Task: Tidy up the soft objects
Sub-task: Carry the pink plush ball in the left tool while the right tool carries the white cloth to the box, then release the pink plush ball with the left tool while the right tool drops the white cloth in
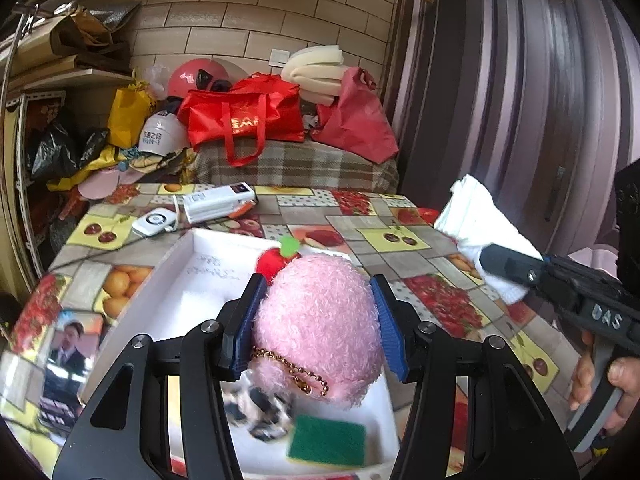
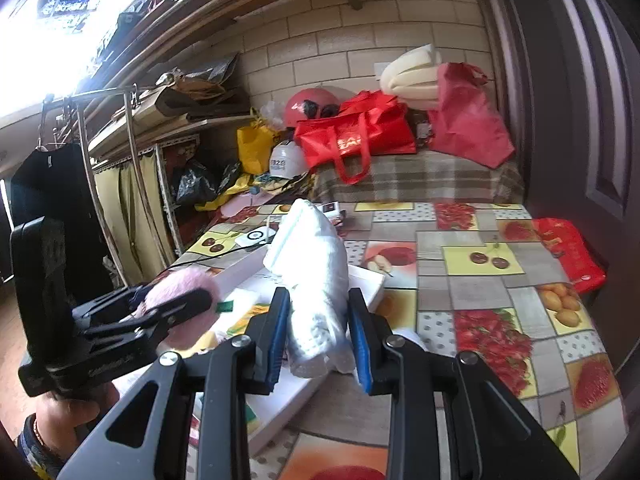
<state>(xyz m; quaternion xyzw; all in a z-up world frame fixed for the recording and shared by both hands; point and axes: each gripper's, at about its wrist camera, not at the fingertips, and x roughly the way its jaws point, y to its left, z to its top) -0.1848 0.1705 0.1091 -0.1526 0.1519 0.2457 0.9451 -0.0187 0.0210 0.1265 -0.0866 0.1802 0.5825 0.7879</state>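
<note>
- The left tool is clamped on a pink plush toy: both blue ribbed pads press into its sides.
- The plush toy is egg-shaped with curly, fluffy pile. A red ball with a green tuft sits at its far end, and a gold bead chain with a small clasp hangs from its near end.
- The toy is held above a white tray, clear of the tray floor.
- The white tray is rectangular, with smooth, rigid, upright walls. It stands on the surface, which is covered by a glossy cloth printed with fruit squares.
- In the tray's near end lies a flat green scouring pad, rectangular and coarse. Beside it lies a black-and-white patterned item, too blurred to identify.
- The right tool is closed on a white folded cloth. The cloth is soft and knitted or terry in texture; it stands up from the pads in a thick roll.
- The cloth is held in the air over the tray's right edge, well clear of the plush toy.
- At the far edge of the surface lie a white rectangular device and a small round white device.
</note>
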